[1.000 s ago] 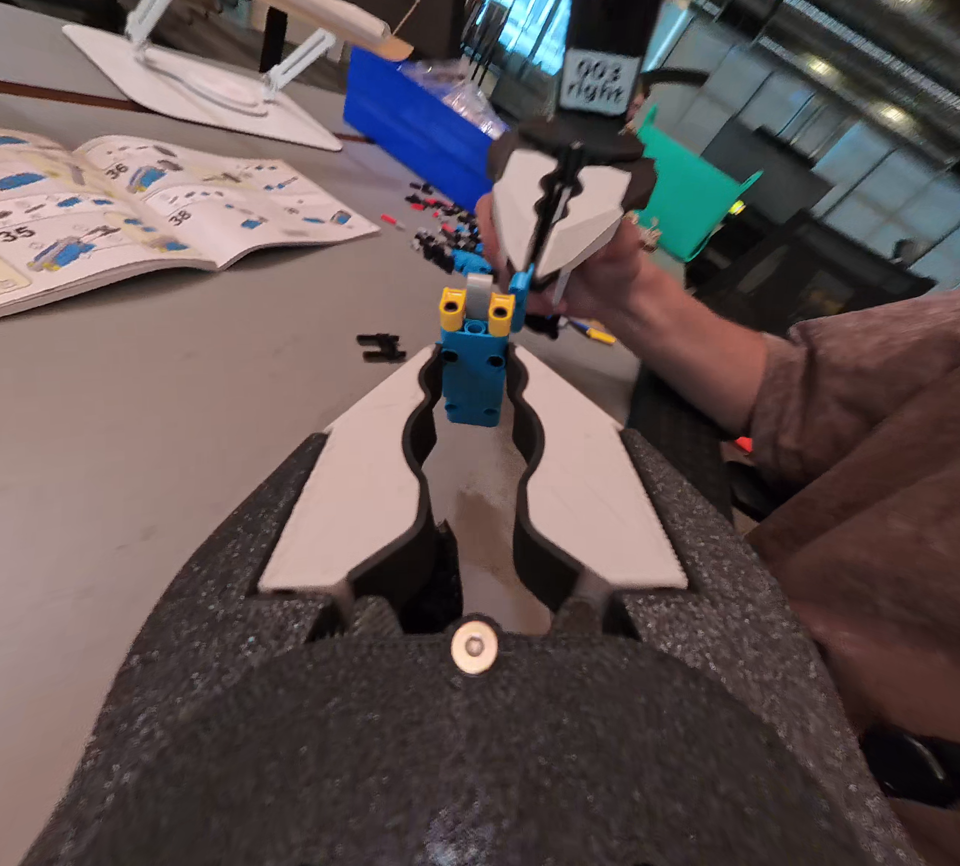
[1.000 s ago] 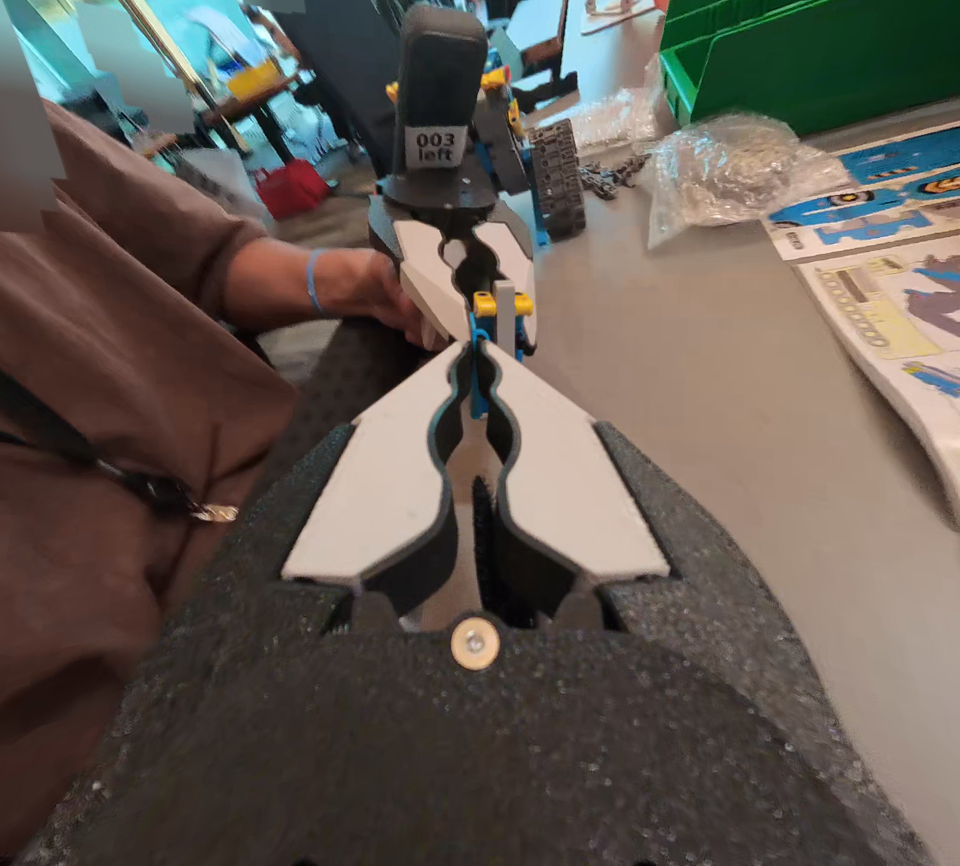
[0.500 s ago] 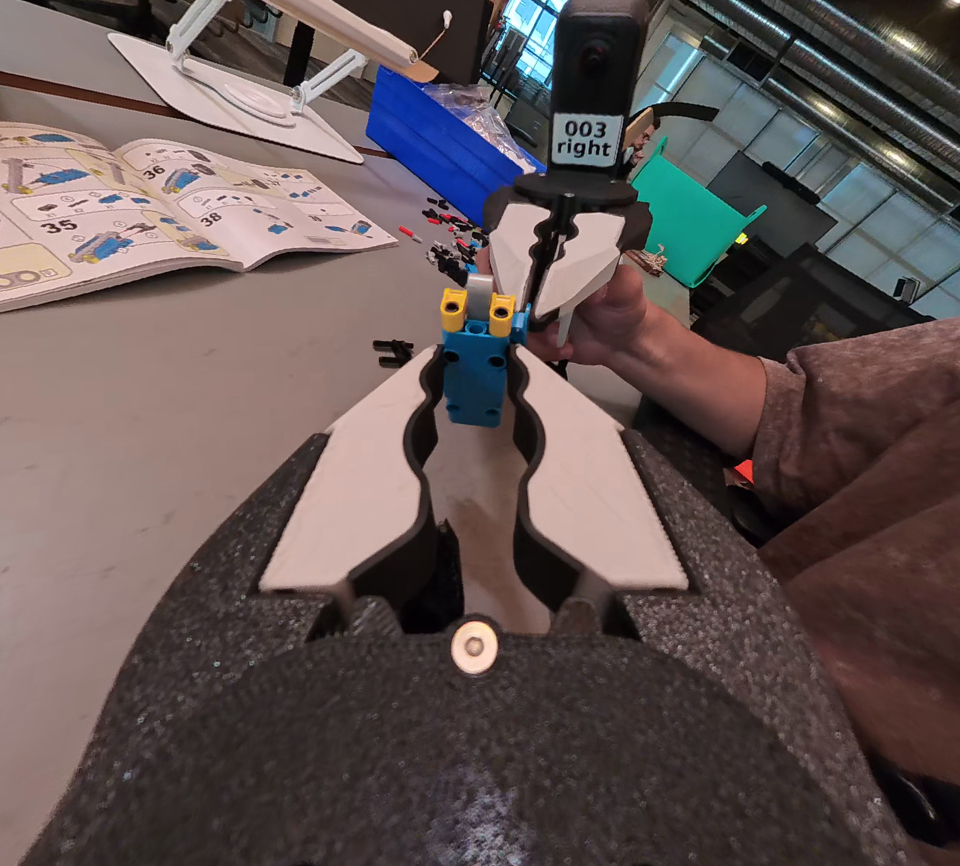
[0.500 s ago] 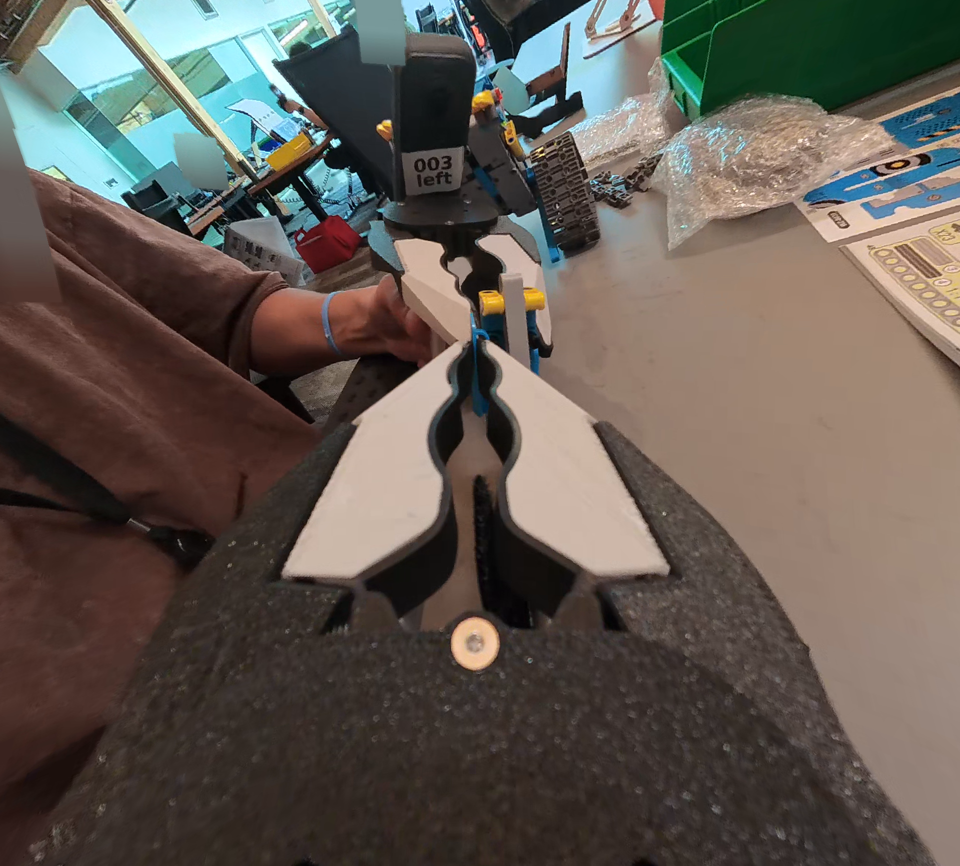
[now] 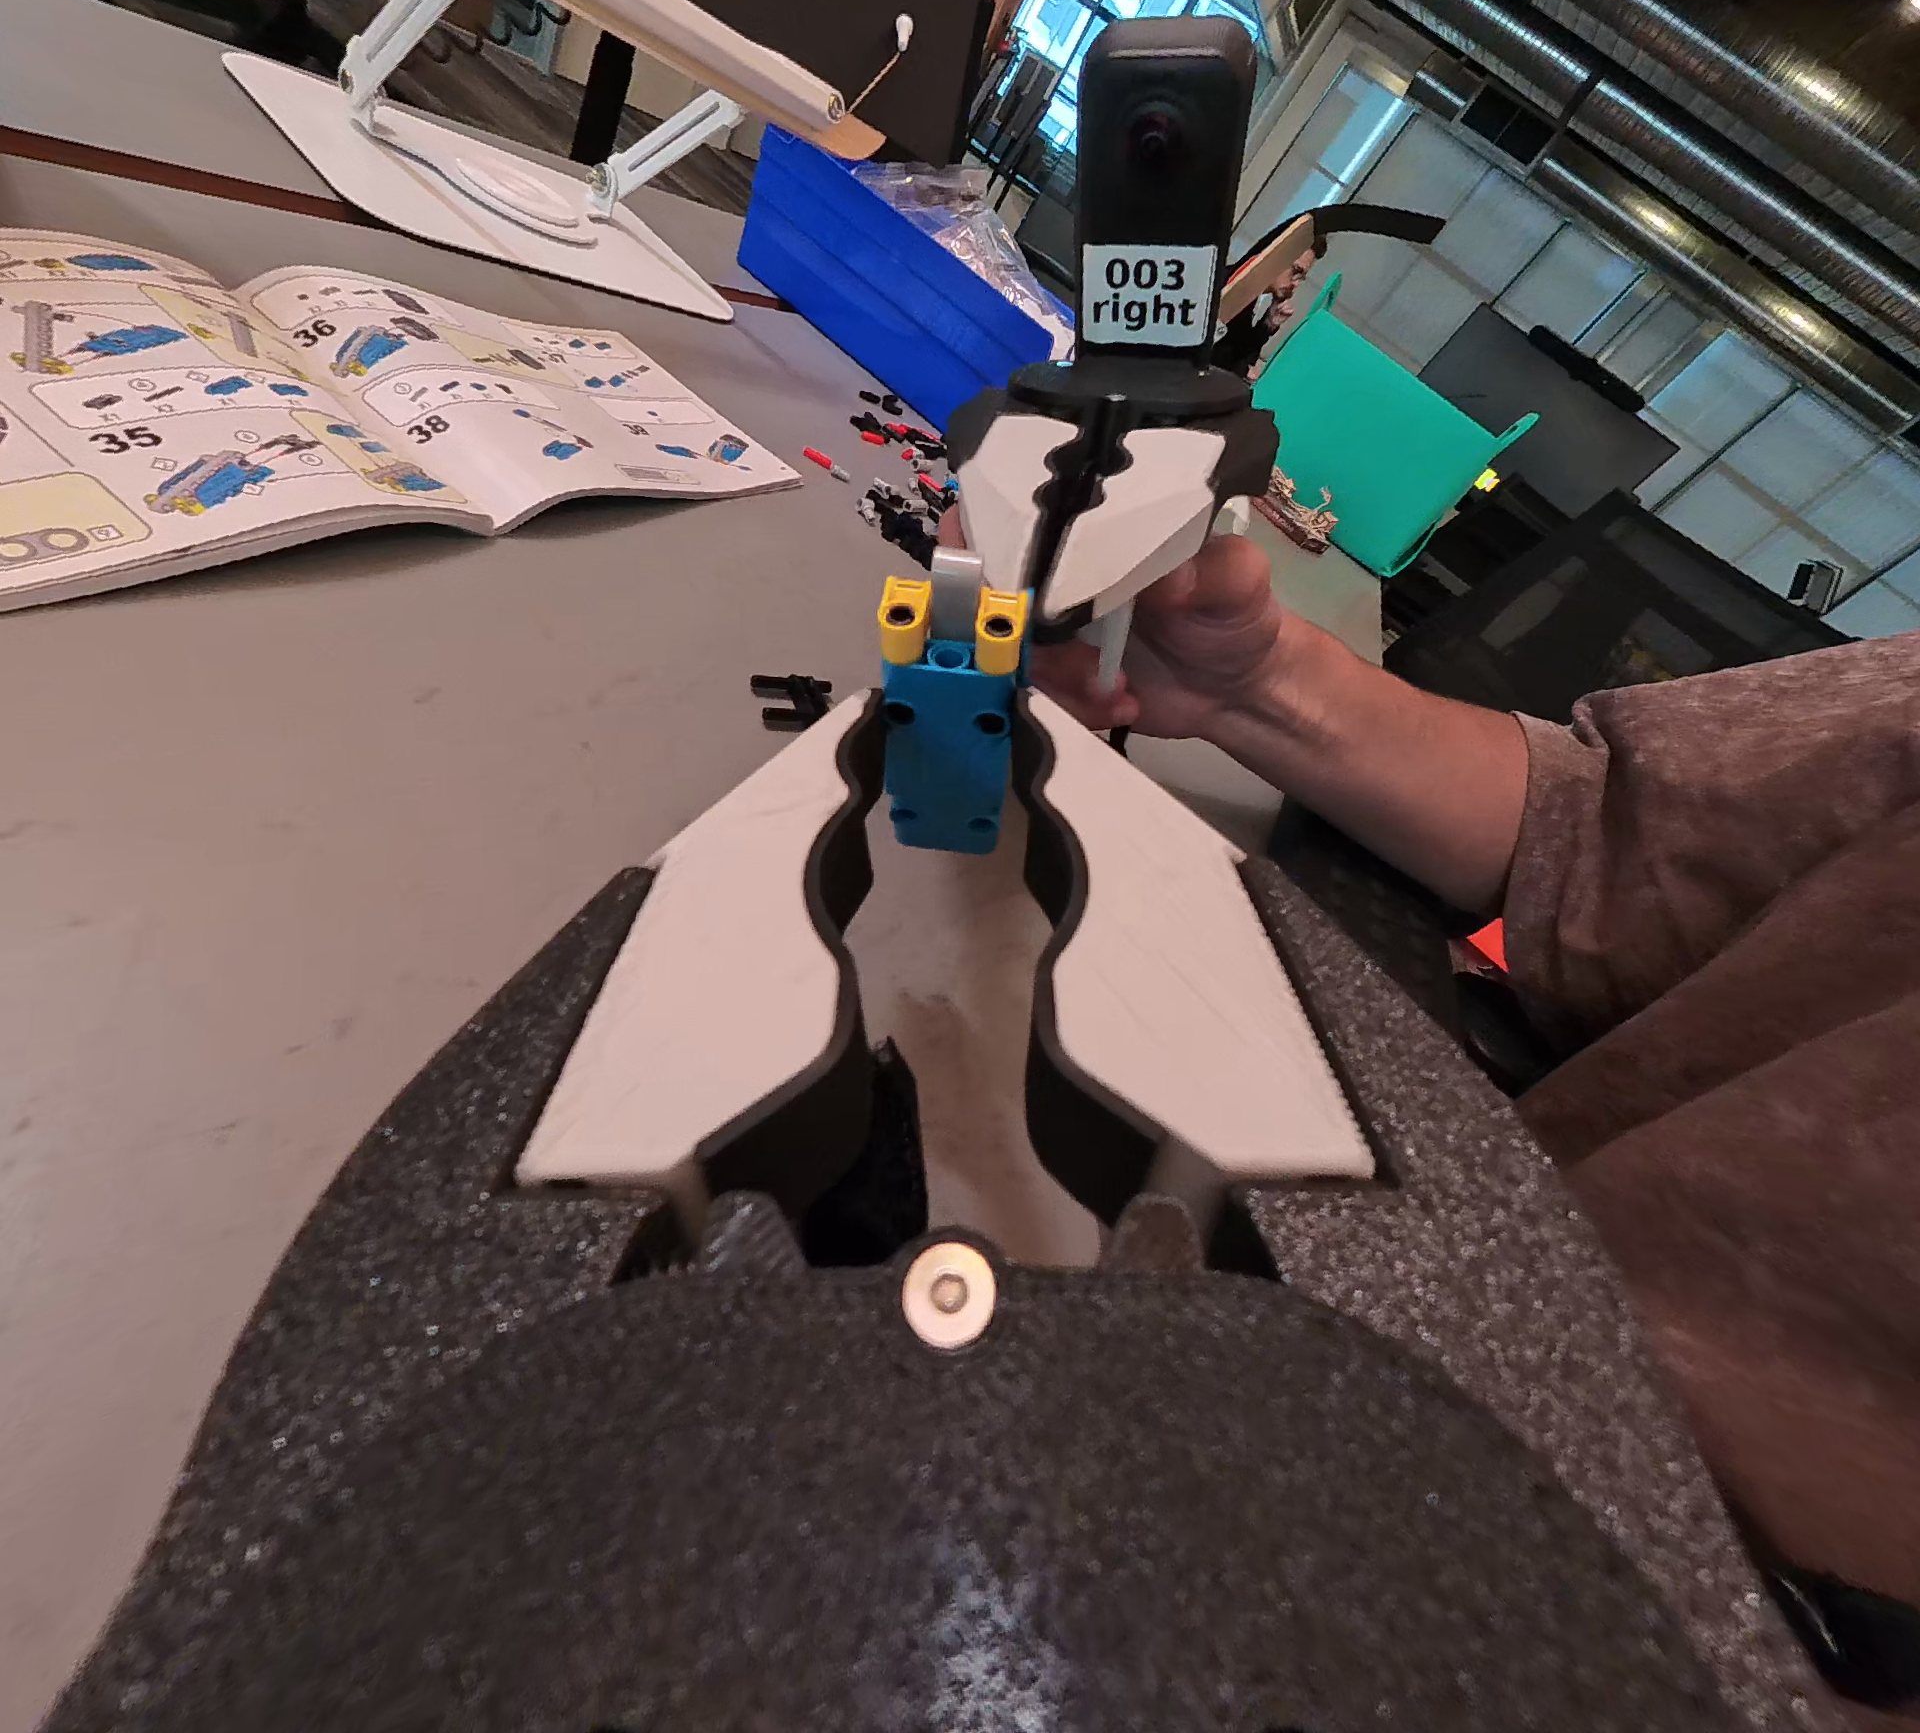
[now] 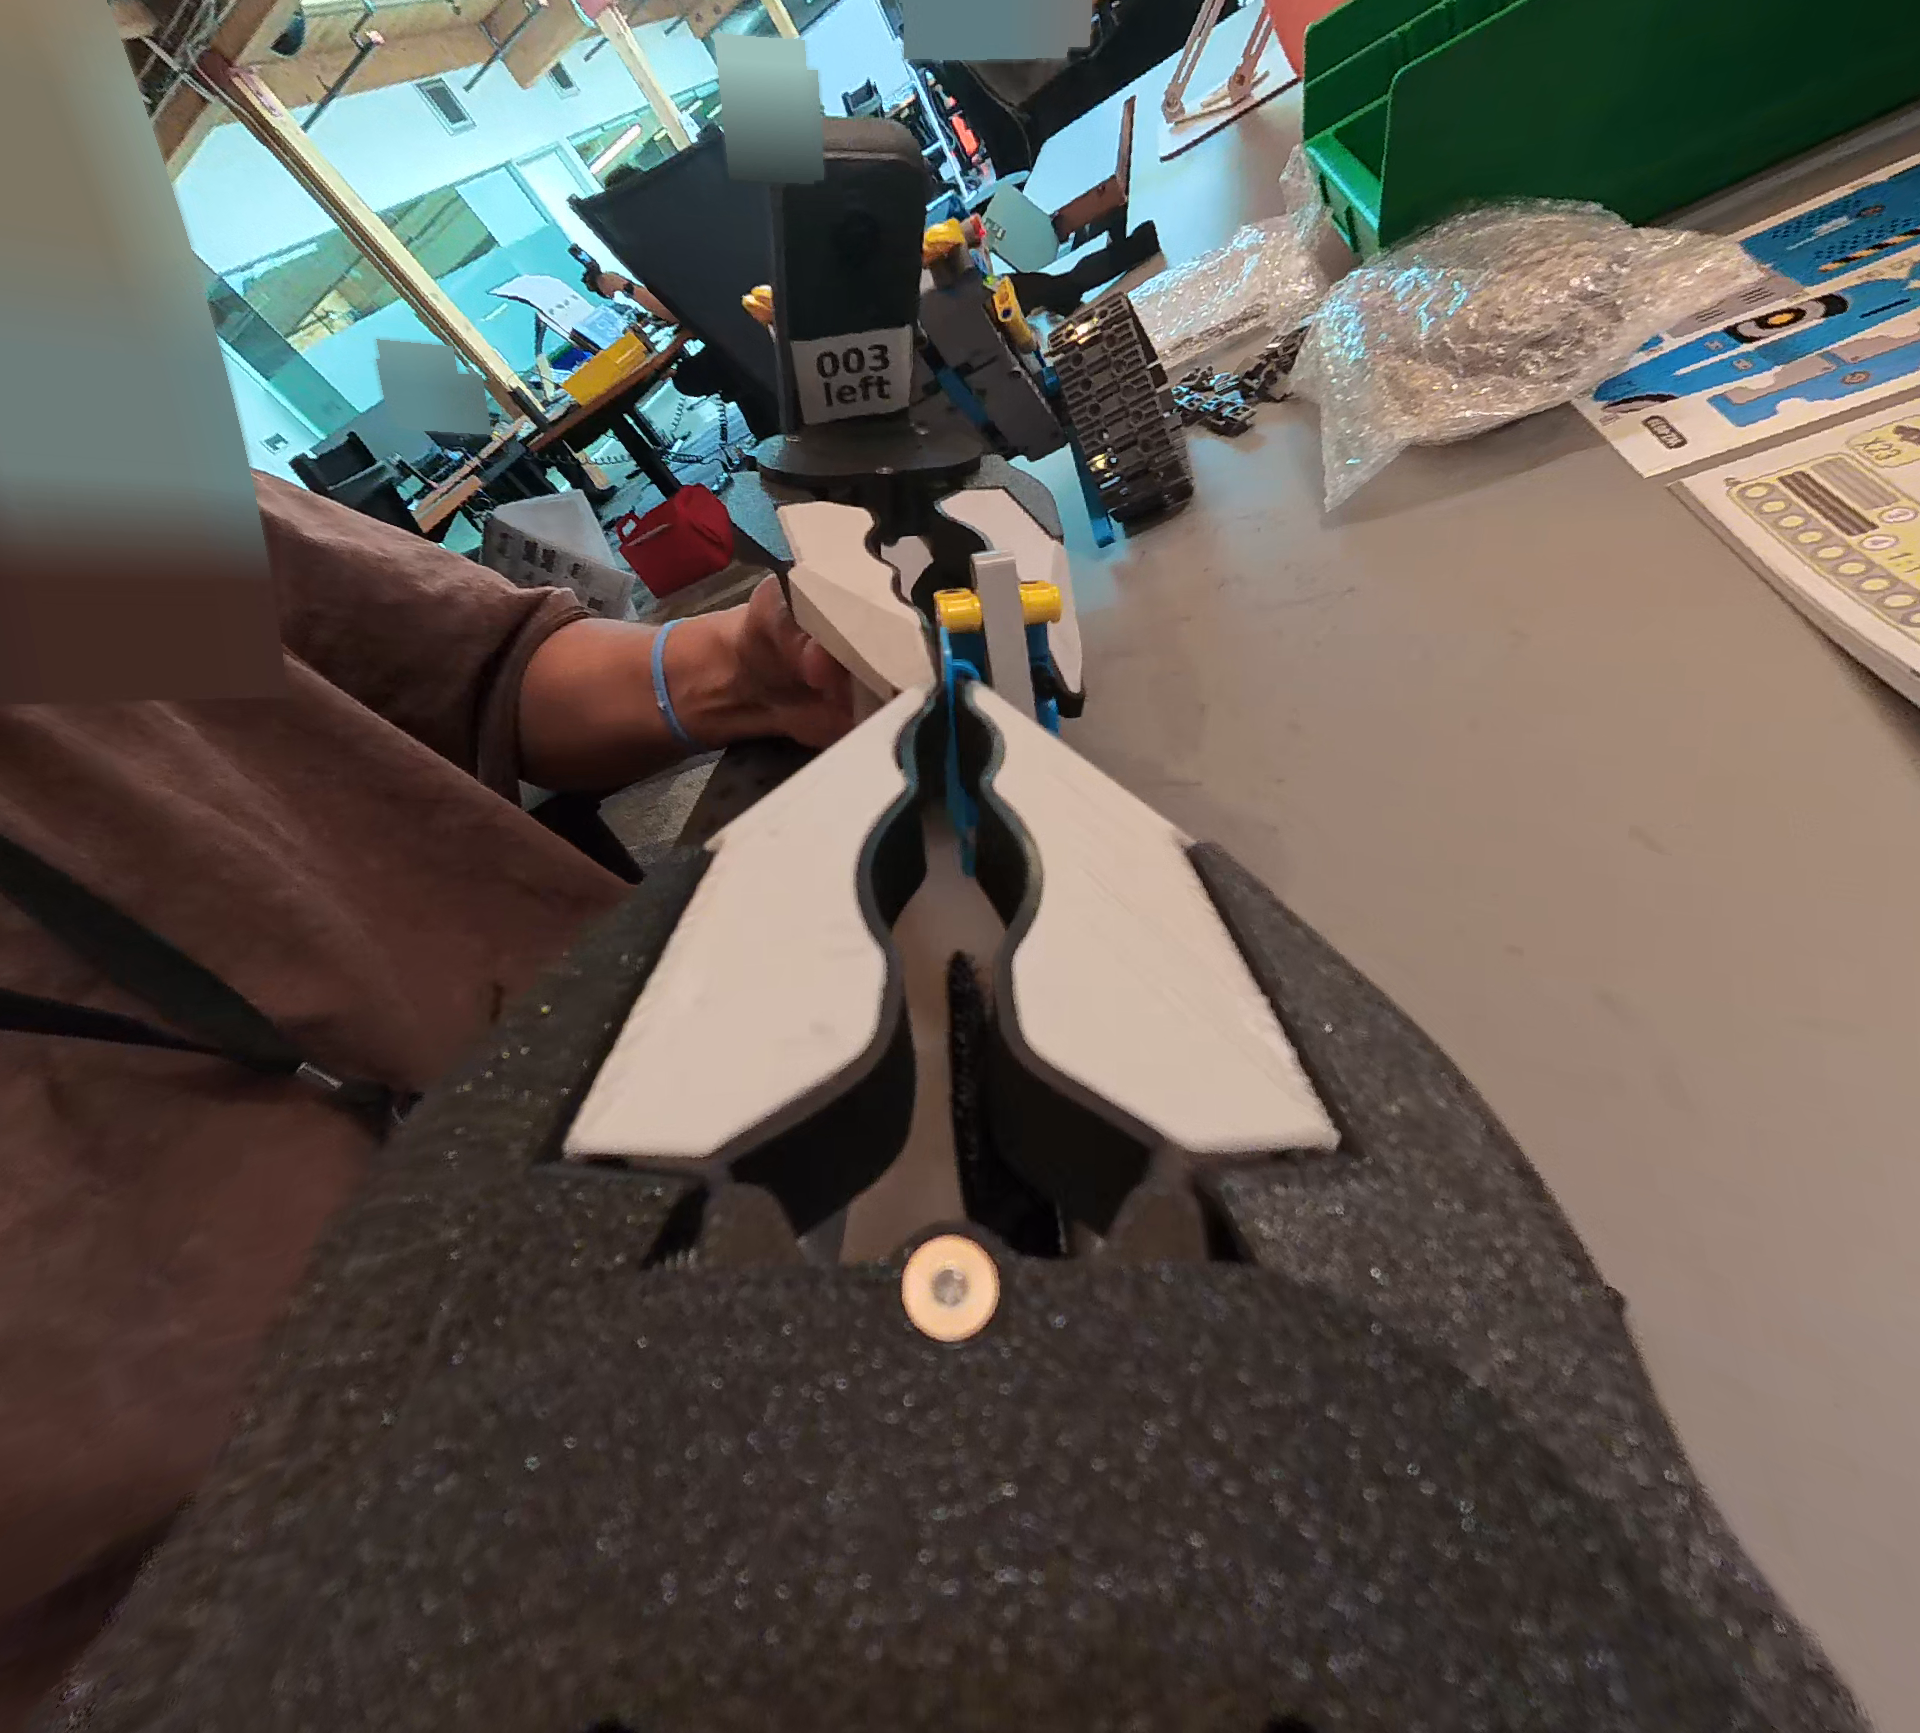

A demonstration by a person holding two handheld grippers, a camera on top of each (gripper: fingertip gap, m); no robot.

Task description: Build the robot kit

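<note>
Assembly [image 5: 945, 738] of blue/yellow bricks clamped in left gripper [image 5: 948, 727] above desk [image 5: 312, 852]; right gripper [image 6: 951, 727] pinched on thin blue piece [image 6: 961, 790] touching it. Progress: cannot tell.

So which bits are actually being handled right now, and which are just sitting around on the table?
Being handled:
- blue brick block with yellow pins, in the left gripper
- thin blue beam, in the right gripper

Sitting around:
- open instruction booklet
- blue plastic bin
- green plastic bin
- clear plastic bags
- small black connector
</note>
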